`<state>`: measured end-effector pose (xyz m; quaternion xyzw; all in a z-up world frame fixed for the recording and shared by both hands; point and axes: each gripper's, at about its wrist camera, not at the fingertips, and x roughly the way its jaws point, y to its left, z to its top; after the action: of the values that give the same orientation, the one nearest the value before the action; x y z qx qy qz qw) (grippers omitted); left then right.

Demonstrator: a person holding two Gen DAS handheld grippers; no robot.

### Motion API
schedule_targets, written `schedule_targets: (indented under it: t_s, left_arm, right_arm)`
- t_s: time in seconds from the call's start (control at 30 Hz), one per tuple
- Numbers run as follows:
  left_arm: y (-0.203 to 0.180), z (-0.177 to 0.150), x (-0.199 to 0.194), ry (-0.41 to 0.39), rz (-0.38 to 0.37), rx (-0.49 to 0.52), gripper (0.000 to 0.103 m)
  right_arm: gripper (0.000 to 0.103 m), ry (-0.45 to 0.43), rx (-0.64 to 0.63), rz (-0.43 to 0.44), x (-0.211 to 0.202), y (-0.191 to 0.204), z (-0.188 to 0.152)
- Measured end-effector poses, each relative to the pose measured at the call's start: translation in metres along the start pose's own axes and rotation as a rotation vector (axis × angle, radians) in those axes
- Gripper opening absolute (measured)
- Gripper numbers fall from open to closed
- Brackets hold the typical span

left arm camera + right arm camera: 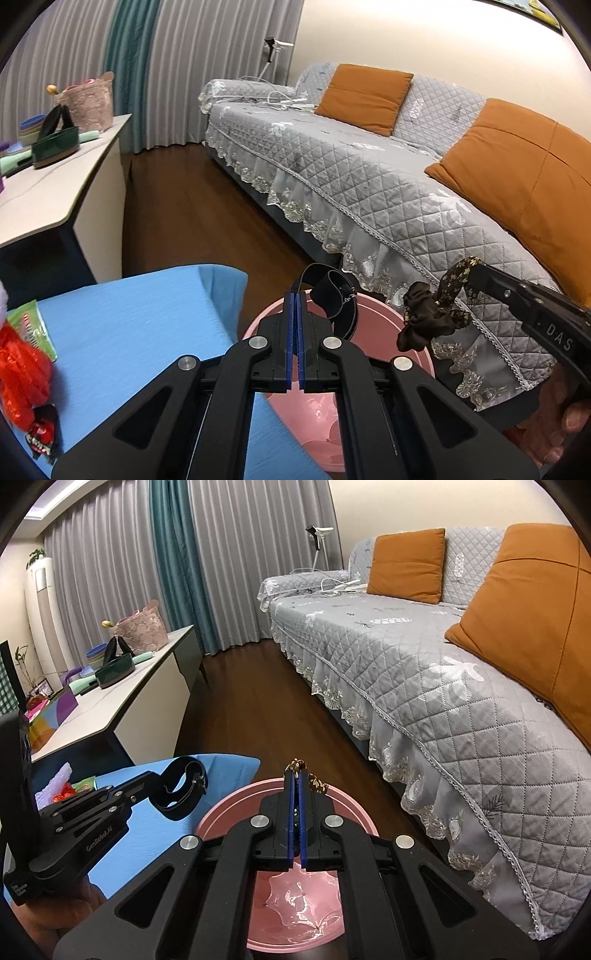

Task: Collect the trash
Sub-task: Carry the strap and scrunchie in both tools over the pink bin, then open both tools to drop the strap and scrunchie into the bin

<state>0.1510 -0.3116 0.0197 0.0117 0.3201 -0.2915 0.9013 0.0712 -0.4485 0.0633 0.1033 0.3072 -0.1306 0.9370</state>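
Both grippers hang above the pink bin (295, 904), which stands on the wooden floor (258, 709) between the blue-covered table (129, 332) and the lace-edged sofa (443, 686). The left gripper (295, 295) has its jaws pressed together on a black strap loop (334, 299), held over the bin's near rim beside the table's corner. To its right, the right gripper (295, 771) pinches a brown patterned scrunchie (428, 314) over the bin's mouth. Ahead of both, a strip of bare floor runs between sofa and white side table (122, 701).
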Motion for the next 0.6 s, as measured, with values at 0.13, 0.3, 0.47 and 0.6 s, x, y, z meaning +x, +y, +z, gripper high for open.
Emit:
schedule_targets:
  t_s: [0.13,0.3,0.47,0.6]
  left_arm:
    - [0.000,-0.001,-0.004,-0.007,0.023,-0.012,0.038]
    - [0.010,-0.007,-0.019,-0.012,0.057,-0.041,0.038]
    - [0.020,-0.009,-0.048,-0.038,0.084,-0.053,0.038]
    - [0.026,-0.008,-0.075,-0.068,0.106,-0.054,0.039]
  right_arm:
    - [0.030,-0.002,0.004,-0.056,-0.002,-0.003,0.001]
    - [0.052,-0.020,0.020,-0.082,-0.009,-0.005,0.003]
    - [0.060,-0.042,0.002,-0.066,-0.021,0.007,0.006]
    - [0.080,-0.076,-0.038,-0.043,-0.035,0.024,0.007]
